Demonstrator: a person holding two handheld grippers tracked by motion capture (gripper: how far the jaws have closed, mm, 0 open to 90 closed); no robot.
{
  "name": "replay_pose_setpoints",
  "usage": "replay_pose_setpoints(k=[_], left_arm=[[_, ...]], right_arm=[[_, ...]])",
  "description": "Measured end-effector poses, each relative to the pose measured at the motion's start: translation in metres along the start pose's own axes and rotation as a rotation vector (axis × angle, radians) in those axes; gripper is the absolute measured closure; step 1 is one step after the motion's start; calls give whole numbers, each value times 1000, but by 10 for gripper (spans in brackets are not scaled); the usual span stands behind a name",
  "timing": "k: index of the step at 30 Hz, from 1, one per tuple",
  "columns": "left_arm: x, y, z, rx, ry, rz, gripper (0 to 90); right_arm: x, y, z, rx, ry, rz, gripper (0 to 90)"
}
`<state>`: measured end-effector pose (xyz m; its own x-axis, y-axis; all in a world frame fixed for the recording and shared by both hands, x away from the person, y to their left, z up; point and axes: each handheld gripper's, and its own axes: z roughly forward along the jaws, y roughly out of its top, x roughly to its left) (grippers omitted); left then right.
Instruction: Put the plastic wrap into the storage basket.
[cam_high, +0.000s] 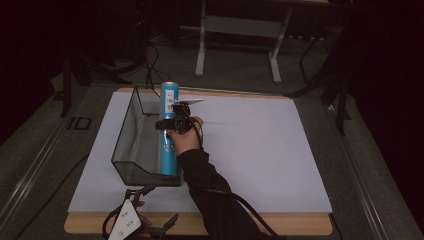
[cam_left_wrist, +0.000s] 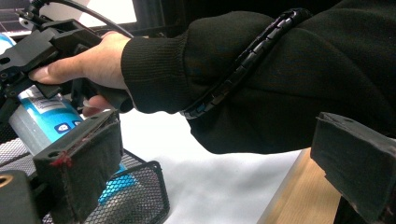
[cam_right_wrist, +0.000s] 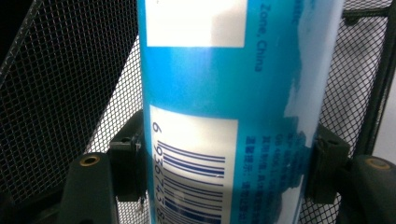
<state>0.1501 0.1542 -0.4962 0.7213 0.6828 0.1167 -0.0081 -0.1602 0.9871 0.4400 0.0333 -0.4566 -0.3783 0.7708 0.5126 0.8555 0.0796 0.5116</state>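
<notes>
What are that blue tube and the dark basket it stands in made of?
Blue tube: likely a metal or plastic can under a glossy printed label, judging by the soft glare. Basket: black wire mesh, probably painted metal; light shows through its fine grid.

Showing one tall blue can (cam_high: 169, 131), standing in one black mesh basket (cam_high: 129, 131). Lying beneath both, one white sheet (cam_high: 260, 150) over one wooden table (cam_high: 300, 226). Working above them, two grippers: one right gripper (cam_high: 176, 121) and one left gripper (cam_high: 136, 220).
</notes>
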Motion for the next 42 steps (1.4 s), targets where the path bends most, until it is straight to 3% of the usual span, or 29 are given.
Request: replay_pose_setpoints(k=[7,13,22,37,39,42], left_arm=[[0,0,0,1,0,0,30],[0,0,0,0,-1,2,30],[0,0,0,0,-6,4,30],[-1,0,1,6,-11,3,30],[-1,0,1,8,-11,4,30],[-1,0,2,9,-11,5,30]], right_arm=[[1,0,4,13,-22,0,312],[4,-6,11,-12,-86,-58,308],[0,-13,19,-17,-152,-61,287],[4,-16,6,-53,-252,-217,219],[4,-15,0,-66,-254,-230,216],[5,-12,-11,-80,-220,-236,202]])
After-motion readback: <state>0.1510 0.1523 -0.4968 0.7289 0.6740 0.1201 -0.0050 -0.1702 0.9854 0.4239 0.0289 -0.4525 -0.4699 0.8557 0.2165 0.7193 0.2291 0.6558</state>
